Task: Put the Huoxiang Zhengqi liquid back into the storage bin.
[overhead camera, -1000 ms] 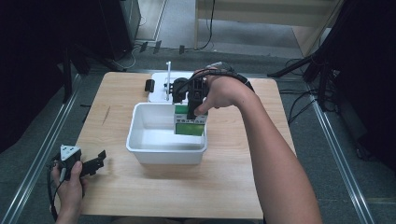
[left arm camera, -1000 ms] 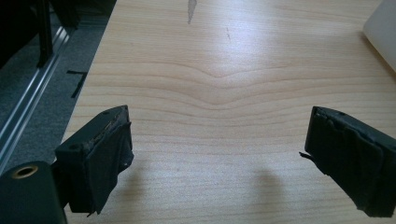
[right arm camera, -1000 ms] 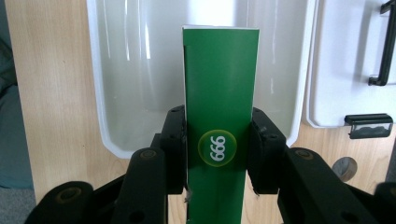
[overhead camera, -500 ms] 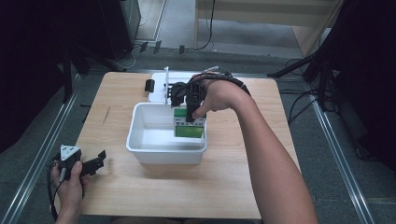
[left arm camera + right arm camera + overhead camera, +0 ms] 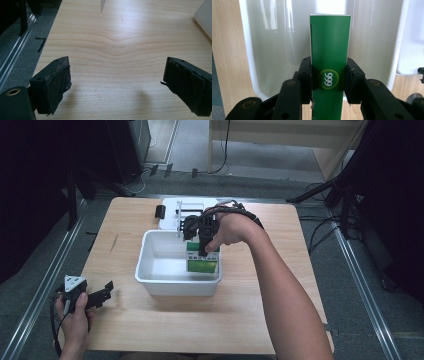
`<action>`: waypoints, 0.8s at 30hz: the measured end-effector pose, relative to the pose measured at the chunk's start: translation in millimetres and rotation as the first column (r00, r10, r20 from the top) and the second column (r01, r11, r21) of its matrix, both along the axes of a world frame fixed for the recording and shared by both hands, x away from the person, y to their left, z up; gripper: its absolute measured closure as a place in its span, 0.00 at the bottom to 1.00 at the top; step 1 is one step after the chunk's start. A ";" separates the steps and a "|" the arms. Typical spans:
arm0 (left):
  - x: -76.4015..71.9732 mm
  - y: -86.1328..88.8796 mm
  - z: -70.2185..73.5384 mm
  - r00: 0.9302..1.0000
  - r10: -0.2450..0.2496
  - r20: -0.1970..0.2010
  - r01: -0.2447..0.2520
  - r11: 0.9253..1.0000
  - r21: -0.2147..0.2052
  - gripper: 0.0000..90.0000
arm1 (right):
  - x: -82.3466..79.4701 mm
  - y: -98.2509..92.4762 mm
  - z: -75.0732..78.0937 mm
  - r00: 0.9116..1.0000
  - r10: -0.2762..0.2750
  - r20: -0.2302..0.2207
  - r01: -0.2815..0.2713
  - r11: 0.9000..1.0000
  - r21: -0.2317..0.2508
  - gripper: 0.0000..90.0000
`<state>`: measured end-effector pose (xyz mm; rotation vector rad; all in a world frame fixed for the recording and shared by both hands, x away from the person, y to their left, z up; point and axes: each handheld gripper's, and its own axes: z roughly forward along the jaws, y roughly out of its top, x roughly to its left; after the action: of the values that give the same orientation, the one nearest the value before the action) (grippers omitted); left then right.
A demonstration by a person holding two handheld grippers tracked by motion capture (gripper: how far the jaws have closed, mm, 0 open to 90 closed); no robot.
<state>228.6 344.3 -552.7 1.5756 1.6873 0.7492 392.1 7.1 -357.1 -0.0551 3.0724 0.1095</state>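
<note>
While the left tongs (image 5: 102, 292) rest spread on the table (image 5: 250, 320), the right tongs (image 5: 328, 80), pointing down, pinch a green box (image 5: 329, 50) inside the white tub (image 5: 150, 275).

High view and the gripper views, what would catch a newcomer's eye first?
The green box clamped in the right gripper, held upright inside the white tub at the table's middle. Next, the left gripper, jaws wide apart, near the wooden table's front-left corner.

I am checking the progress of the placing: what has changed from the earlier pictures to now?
The right gripper, shut on the green box, has lowered it deeper into the white bin. The grip is unchanged. The left gripper stays open over the table, and the bin has not moved.
</note>
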 end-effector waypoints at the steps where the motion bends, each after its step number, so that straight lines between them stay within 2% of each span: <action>1: 0.0 0.0 0.0 1.000 0.000 0.000 0.000 1.000 0.001 0.09 | 0.4 -0.1 -1.2 1.000 -0.003 -0.001 0.003 1.000 -0.002 0.72; 14: 0.1 0.1 -0.1 1.000 0.001 0.002 -0.001 1.000 0.000 0.09 | 5.7 2.8 -21.0 1.000 -0.010 -0.011 0.009 1.000 -0.006 0.72; 24: 0.2 -0.1 -0.1 1.000 0.001 0.003 -0.001 1.000 -0.001 0.09 | 8.3 3.0 -27.4 1.000 -0.019 -0.016 0.019 1.000 0.003 0.72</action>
<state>228.9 344.2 -552.8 1.5729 1.6859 0.7509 400.4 10.1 -384.5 -0.0254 3.0882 0.1146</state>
